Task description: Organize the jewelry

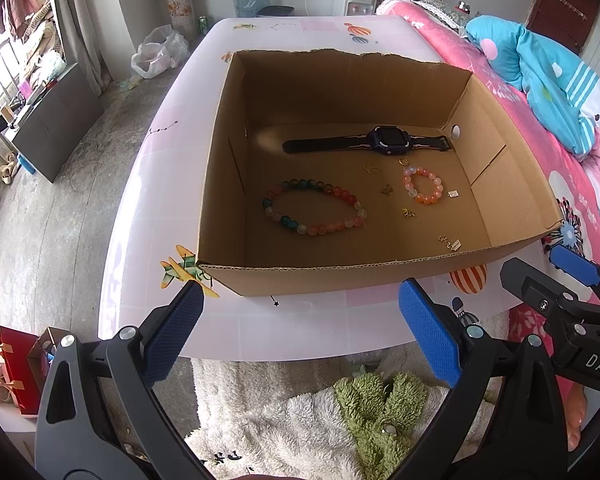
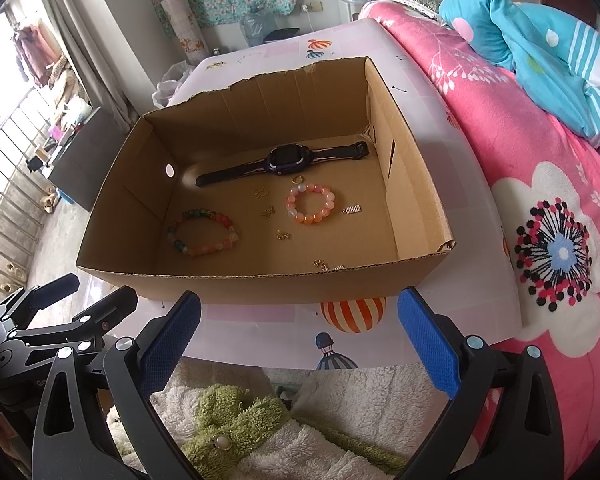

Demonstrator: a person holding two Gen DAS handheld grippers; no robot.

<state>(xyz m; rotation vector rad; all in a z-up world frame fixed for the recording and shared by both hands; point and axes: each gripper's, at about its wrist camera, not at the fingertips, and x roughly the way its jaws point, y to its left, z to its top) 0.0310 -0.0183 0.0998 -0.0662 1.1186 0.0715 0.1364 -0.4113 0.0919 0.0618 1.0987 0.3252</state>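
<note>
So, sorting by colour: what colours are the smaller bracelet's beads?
The smaller bracelet has pink, orange and whitish beads, clearest in the right wrist view.

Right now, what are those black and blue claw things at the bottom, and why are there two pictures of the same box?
Those claws are two grabbing tools, one in each of a person's hands. Each has a small camera looking along its fingers, so you get two pictures. One comes from the left gripper, the other from the right gripper. Both are open and hold nothing. On the pink table stands a cardboard box. Inside lie a dark watch, a big colourful bead bracelet, a small pink-orange bracelet and some tiny gold charms.
</note>
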